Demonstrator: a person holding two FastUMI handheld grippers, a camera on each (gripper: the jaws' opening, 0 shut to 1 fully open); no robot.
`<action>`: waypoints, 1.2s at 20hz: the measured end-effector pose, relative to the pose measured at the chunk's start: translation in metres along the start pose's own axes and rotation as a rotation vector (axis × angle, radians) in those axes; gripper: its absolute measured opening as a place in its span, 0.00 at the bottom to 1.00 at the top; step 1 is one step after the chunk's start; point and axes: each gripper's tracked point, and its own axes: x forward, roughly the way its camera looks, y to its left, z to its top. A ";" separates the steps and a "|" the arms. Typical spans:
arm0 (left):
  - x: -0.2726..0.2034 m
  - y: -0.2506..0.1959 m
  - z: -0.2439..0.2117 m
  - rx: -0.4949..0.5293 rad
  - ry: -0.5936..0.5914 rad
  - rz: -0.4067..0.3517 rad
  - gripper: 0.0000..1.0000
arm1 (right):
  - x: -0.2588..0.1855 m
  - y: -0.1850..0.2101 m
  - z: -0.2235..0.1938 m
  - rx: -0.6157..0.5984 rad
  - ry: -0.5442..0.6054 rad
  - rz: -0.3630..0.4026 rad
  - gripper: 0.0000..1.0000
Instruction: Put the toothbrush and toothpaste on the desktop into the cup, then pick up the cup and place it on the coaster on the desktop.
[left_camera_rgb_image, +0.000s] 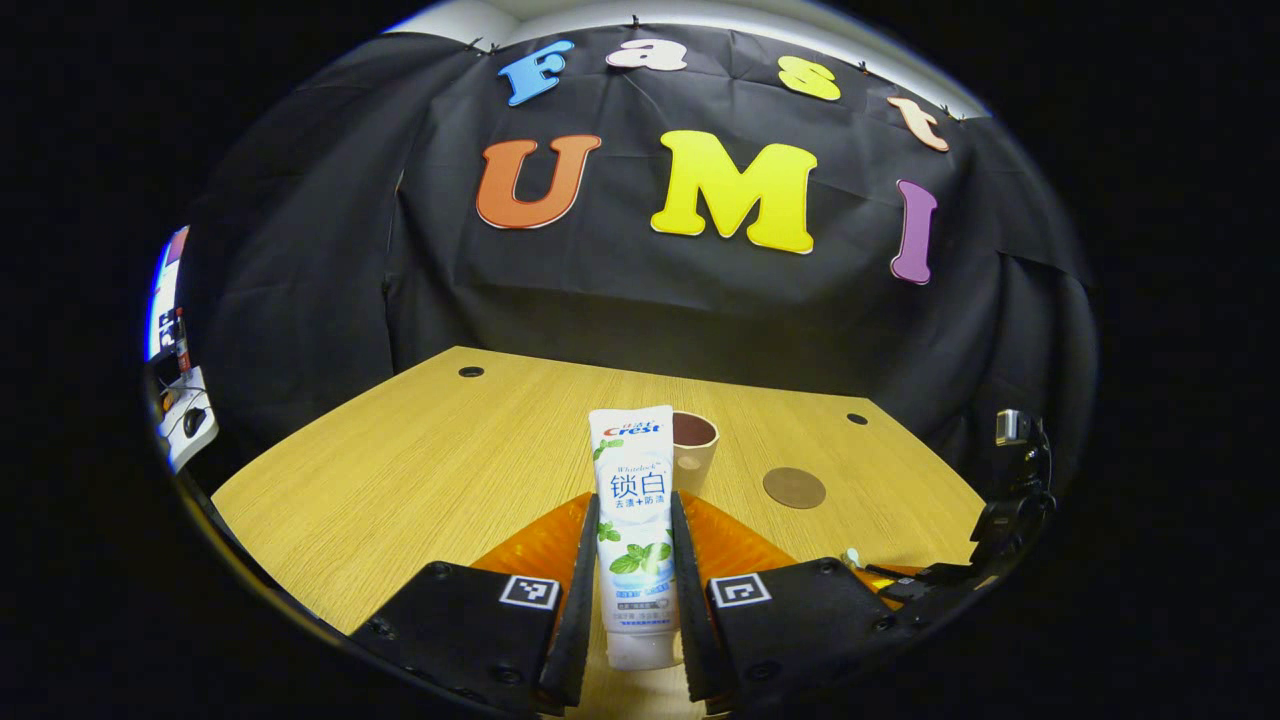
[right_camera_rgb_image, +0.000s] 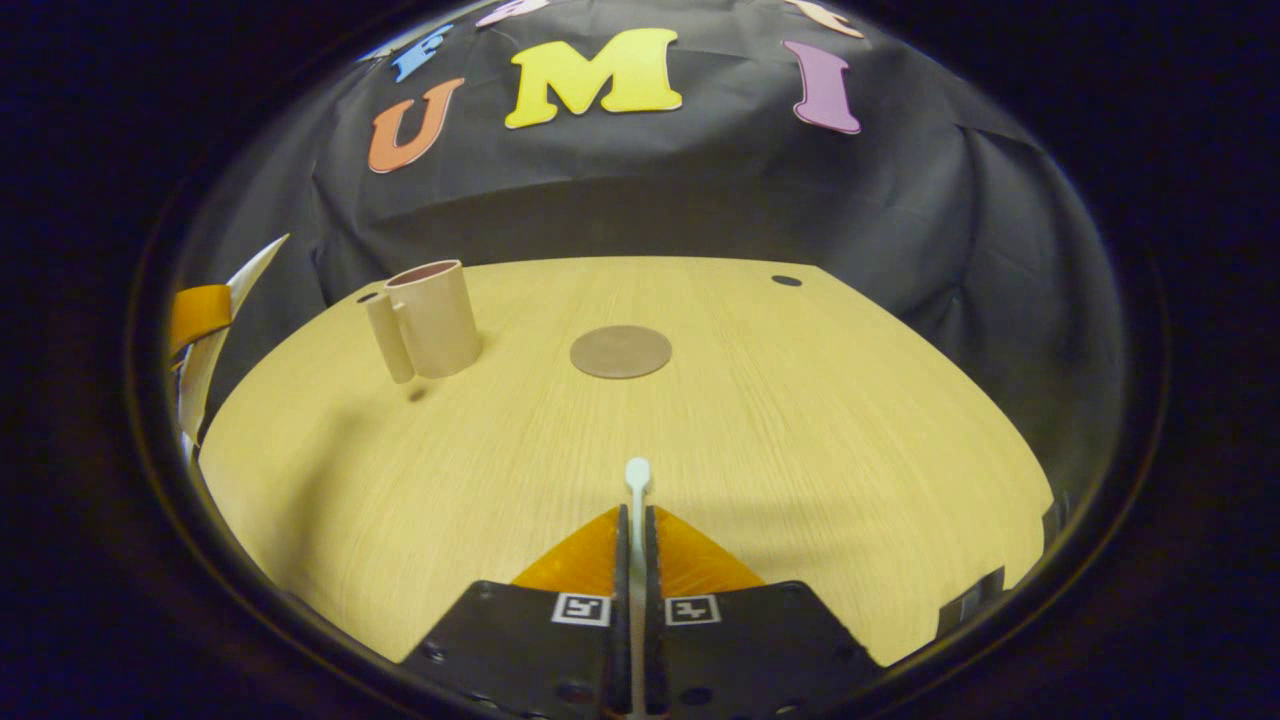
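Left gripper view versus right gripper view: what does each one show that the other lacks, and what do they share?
Left gripper view alone: the white toothpaste tube clamped upright in the left gripper. Right gripper view alone: the thin white toothbrush pinched in the right gripper, and the cup's handle. Shared: the beige cylindrical cup, the round brown coaster and the light wooden desktop.
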 end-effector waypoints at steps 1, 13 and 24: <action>0.002 0.001 0.002 -0.010 -0.005 0.002 0.41 | -0.001 0.001 0.001 -0.005 -0.001 0.011 0.03; 0.067 -0.015 0.052 -0.031 -0.084 -0.032 0.41 | -0.023 0.004 0.024 0.087 -0.038 0.193 0.00; 0.156 -0.036 0.097 -0.019 -0.197 -0.093 0.40 | -0.047 -0.019 0.072 0.110 -0.176 0.200 0.00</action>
